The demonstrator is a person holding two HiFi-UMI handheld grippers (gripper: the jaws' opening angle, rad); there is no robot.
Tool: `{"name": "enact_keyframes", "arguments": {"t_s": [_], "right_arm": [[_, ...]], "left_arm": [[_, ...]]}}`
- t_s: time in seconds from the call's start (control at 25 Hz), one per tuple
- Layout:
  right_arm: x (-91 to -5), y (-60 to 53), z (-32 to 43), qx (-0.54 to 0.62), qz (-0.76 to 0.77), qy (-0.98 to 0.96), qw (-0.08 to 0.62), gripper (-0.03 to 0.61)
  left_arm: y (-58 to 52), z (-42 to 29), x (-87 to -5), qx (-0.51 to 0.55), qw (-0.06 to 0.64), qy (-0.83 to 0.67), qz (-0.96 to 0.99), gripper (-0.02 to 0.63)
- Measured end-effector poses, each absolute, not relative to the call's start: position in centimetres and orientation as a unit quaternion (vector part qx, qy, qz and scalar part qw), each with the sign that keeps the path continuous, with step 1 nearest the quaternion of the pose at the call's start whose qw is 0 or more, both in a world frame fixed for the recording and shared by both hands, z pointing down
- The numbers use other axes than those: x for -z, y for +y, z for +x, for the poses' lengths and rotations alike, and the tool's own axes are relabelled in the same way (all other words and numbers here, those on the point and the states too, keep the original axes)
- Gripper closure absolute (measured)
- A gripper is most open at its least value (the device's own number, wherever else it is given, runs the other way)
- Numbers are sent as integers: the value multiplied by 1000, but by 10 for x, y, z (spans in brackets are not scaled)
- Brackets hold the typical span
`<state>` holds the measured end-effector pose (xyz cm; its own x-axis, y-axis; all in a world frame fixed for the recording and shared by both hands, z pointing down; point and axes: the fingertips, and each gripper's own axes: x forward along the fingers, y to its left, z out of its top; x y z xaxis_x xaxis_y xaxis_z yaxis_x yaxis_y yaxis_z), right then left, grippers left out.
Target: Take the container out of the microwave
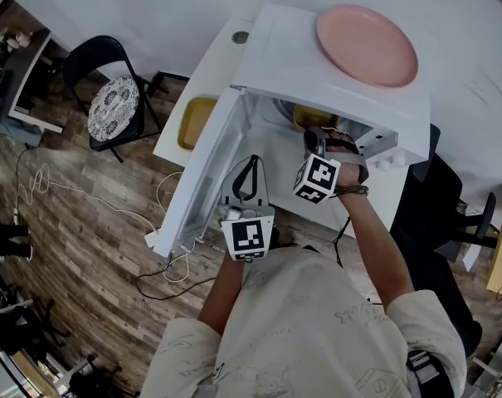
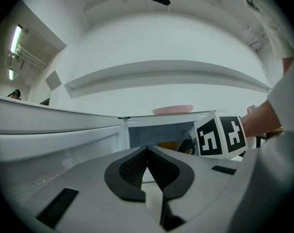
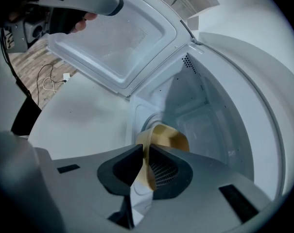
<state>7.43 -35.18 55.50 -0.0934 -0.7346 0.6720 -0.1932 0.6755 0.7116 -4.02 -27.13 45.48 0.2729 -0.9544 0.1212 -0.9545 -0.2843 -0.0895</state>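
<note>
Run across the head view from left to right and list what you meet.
black folding chair → yellow tray → left tongs → right tongs, gripping the yellow container → dark office chair. The microwave and the pink plate are left out because they overlap others.

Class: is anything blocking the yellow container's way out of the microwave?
Nothing visible does. The right gripper grips the container by its rim, the microwave door is swung wide open, and the left gripper sits off to the side by the door.
</note>
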Motion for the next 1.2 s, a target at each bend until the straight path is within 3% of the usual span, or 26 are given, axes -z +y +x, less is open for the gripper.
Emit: {"name": "enact_keyframes", "arguments": {"t_s": [1.2], "right_arm": [[-550,-291,88,231,321,-718,573,522]], "left_arm": [[-237,-24,-451,-80,1,-596,799,606]]}}
